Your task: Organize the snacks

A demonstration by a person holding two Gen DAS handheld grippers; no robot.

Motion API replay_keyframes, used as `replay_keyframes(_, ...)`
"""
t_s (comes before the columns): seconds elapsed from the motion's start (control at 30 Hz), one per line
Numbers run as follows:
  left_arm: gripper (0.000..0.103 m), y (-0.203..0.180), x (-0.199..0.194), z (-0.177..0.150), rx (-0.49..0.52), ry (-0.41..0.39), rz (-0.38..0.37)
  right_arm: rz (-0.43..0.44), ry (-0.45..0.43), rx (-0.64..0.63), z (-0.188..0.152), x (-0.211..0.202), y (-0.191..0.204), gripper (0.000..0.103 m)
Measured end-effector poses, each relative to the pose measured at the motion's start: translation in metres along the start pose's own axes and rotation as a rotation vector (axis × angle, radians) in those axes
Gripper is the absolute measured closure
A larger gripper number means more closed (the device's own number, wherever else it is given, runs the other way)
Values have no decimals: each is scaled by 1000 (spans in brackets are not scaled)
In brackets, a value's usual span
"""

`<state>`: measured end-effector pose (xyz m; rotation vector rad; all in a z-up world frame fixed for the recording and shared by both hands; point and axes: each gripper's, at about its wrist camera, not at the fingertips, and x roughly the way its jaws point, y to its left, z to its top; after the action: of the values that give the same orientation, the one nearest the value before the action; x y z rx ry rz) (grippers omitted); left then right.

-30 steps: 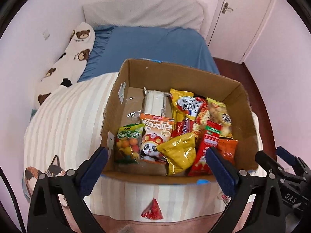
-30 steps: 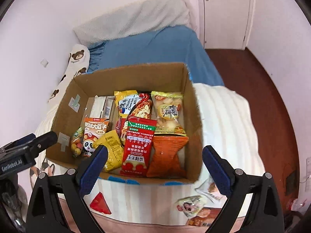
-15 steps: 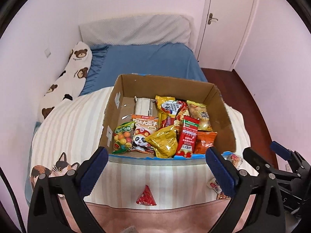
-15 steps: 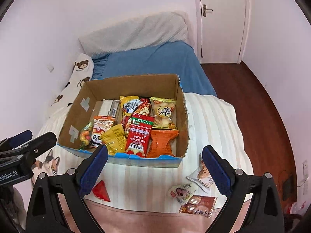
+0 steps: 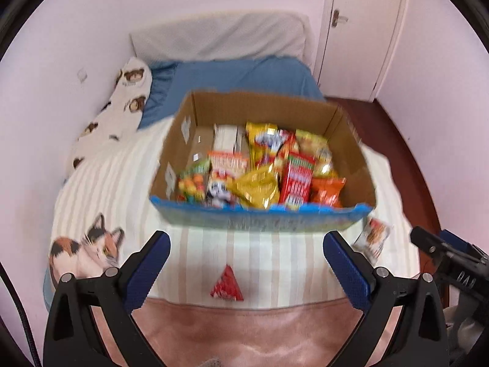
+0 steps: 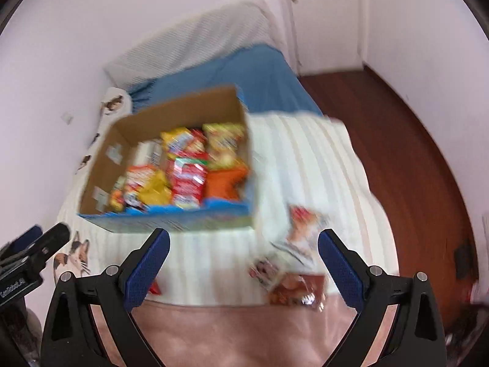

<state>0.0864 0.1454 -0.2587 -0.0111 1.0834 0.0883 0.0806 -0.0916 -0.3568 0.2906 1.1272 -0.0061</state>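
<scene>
Loose snack packets (image 6: 295, 257) lying beside cardboard box (image 5: 262, 218) (light, crinkly, slippery; pinching an edge seam likely suiting), left gripper (image 5: 246, 258) and right gripper (image 6: 243, 257) both gaping, empty.

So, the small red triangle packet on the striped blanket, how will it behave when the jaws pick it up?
The red triangle packet looks small and thin, so probably light. Its wrapper seems glossy, perhaps slippery. Lying flat on the soft striped blanket, it may sink when pressed.

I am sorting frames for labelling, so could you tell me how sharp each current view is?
Left wrist view: moderate motion blur, snack labels in the cardboard box unreadable, left gripper crisp. Right wrist view: heavier smear over the box and loose packets, right gripper sharp. Both show fisheye bending.
</scene>
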Motion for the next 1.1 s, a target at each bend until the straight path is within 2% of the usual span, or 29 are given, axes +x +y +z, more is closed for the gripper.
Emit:
replay_keyframes(0.1, 0, -2, 29, -17, -16, 76, 3, -10, 88, 63, -11, 28, -31, 3)
replay_keyframes(0.2, 0, -4, 55, -33, -16, 148, 19, 17, 205, 139, -27, 69, -61, 3)
replay_keyframes(0.33, 0, -3, 86, -52, -22, 233, 36, 66, 275, 292, -39, 111, -92, 3)
replay_keyframes(0.4, 0, -2, 99, -56, -28, 255, 50, 88, 266, 351, -39, 127, -104, 3)
replay_keyframes(0.53, 0, 12, 121, -59, -88, 312, 54, 75, 257, 405, -26, 155, -116, 5)
replay_keyframes(0.57, 0, 18, 126, -59, -112, 324, 55, 61, 260, 400, -22, 163, -118, 10)
replay_keyframes(0.6, 0, 26, 131, -57, -149, 336, 57, 46, 267, 400, -19, 171, -119, 19)
replay_keyframes(0.7, 0, 46, 140, -55, -229, 358, 62, 49, 283, 407, -13, 189, -122, 38)
replay_keyframes(0.87, 1, 73, 150, -56, -313, 389, 46, 46, 249, 312, -8, 190, -109, 51)
replay_keyframes(1.1, 1, 84, 163, -76, -345, 478, -22, 114, 219, 223, -17, 156, -84, 55)
